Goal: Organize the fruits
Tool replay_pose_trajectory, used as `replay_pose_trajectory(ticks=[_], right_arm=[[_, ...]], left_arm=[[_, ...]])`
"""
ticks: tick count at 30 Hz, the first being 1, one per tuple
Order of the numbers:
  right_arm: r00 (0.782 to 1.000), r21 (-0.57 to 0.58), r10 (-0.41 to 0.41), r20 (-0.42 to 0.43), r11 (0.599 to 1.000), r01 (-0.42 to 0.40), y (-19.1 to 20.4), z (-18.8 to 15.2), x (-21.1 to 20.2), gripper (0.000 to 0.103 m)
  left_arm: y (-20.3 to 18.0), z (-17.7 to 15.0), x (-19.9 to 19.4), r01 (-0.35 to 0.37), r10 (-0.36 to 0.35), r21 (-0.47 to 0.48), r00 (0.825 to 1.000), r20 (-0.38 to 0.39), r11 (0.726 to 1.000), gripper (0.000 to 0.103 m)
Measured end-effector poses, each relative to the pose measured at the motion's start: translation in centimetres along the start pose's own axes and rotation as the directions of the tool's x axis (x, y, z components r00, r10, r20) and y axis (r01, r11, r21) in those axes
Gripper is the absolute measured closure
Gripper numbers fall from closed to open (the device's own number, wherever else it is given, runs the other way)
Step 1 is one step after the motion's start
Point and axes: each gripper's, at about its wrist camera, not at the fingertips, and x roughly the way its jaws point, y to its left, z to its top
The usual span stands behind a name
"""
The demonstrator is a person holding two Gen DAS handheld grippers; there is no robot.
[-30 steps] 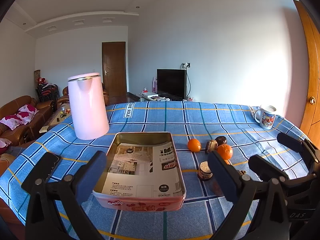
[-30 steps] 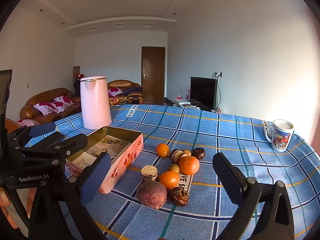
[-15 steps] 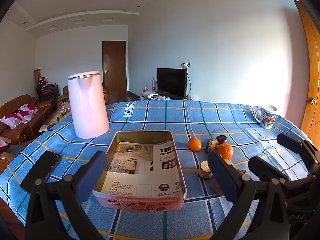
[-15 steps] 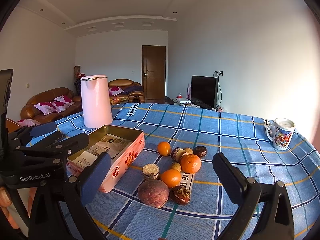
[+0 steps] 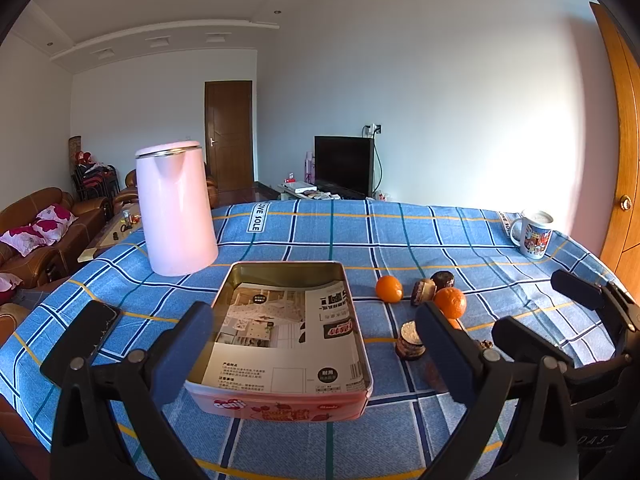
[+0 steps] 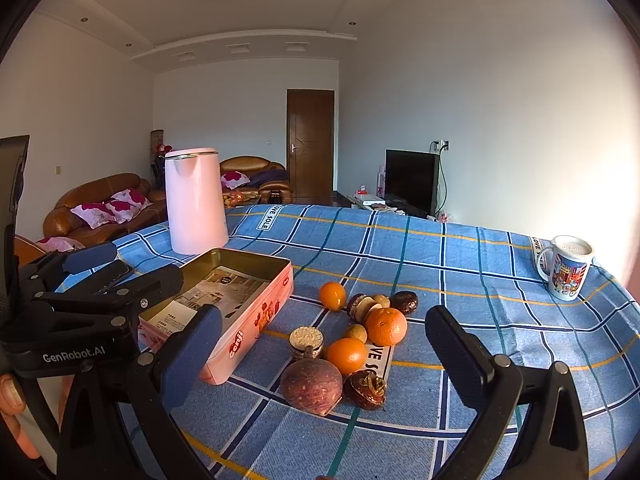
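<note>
A pink tin box (image 5: 280, 404) with printed paper inside sits on the blue checked tablecloth, between the fingers of my open left gripper (image 5: 312, 314), which holds nothing. To the right of the tin (image 6: 256, 320) lies a cluster of fruit: three oranges (image 6: 386, 326), a large purple-brown fruit (image 6: 311, 386), a dark wrinkled fruit (image 6: 365, 390), a cut half with pale flesh (image 6: 306, 342) and several small dark and yellowish pieces. My right gripper (image 6: 324, 316) hovers open just short of the cluster, empty. Its fingers (image 5: 576, 286) show at the right of the left wrist view.
A tall pink kettle (image 5: 176, 212) stands behind the tin at the left. A printed mug (image 6: 568, 268) is at the far right edge of the table. A black phone (image 5: 90, 328) lies left of the tin. The left gripper's body (image 6: 72, 320) sits close beside the tin.
Both views have drifted only slightly. No fruit or the tin has moved, and both grippers have stayed open.
</note>
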Motion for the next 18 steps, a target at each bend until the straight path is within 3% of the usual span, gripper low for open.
replay_pose_trajectory(ticks=[18], right_arm=[[1.000,0.004,0.004,-0.008,1.000,-0.004,-0.08,-0.13,0.21,0.001]], left_arm=[[-0.13,-0.08,0.20,0.001,-0.001,-0.001,1.000,-0.010,1.000,0.000]])
